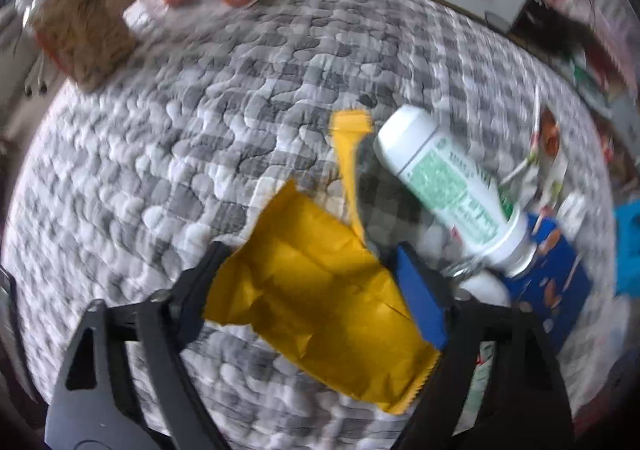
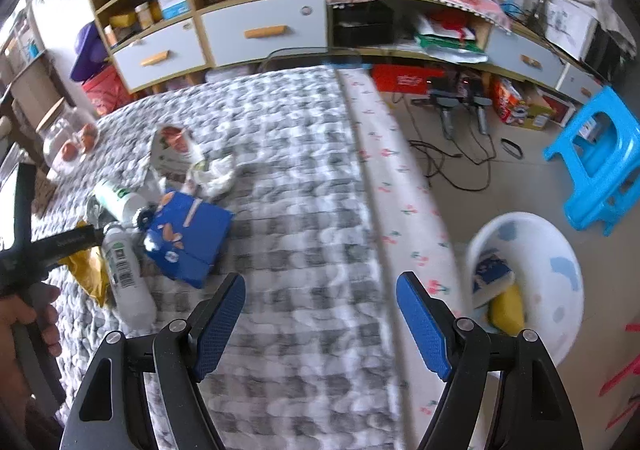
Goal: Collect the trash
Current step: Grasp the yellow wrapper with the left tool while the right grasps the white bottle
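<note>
nearby | white bottle [image 1: 448, 186] touches blue box [image 1: 560, 274] — yellow wrapper [image 1: 320, 302] beside

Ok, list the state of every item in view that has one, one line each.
Left gripper: jaws astride the yellow wrapper; grip unclear in the blur.
Right gripper: jaws open, empty, above the quilt.
Yellow wrapper: crumpled, torn open, lying on the quilt.
White bottle: on its side.
Blue carton: lying flat on the quilt.
White basin: on the floor, trash already inside.
Glass jar: upright on the quilt.
</note>
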### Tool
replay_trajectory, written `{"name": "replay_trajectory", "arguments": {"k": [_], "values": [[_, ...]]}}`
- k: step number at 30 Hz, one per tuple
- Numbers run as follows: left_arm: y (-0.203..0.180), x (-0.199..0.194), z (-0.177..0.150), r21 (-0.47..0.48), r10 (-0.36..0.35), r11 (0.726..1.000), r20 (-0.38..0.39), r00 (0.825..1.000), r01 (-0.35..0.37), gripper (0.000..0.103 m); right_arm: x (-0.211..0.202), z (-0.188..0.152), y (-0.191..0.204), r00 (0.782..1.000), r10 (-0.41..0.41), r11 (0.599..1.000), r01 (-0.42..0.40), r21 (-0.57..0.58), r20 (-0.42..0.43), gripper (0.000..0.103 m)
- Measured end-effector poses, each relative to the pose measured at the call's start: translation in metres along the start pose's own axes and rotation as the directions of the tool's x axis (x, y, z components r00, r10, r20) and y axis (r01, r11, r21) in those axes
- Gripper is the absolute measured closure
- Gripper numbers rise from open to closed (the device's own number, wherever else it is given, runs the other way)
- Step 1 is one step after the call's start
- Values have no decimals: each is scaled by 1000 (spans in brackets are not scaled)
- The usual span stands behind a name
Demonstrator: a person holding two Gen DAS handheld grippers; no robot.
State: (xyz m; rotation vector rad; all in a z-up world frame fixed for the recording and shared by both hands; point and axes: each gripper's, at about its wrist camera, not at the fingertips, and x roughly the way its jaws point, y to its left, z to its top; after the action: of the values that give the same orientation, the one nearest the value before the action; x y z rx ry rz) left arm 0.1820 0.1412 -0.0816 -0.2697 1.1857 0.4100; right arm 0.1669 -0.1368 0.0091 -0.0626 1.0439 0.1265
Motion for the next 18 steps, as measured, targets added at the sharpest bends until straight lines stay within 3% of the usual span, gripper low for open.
{"name": "replay_trajectory", "arguments": {"k": [6, 13, 15, 18], "values": [[13, -10, -8, 94, -51, 994, 8, 999, 50, 40, 12, 1, 38, 999, 35, 998, -36, -59, -15, 24], [38, -24, -16, 104, -143, 984, -11, 990, 144, 44, 24, -1, 77, 995, 93, 989, -97, -113, -40, 24], [44, -31, -16, 112, -167, 980, 0, 986, 166, 53, 28, -1, 86, 993, 110, 986, -115, -121, -47, 24], [50, -41, -20, 121, -191, 975, 9, 982, 189, 55, 33, -2, 101, 989, 133, 981, -140, -135, -58, 24]]}}
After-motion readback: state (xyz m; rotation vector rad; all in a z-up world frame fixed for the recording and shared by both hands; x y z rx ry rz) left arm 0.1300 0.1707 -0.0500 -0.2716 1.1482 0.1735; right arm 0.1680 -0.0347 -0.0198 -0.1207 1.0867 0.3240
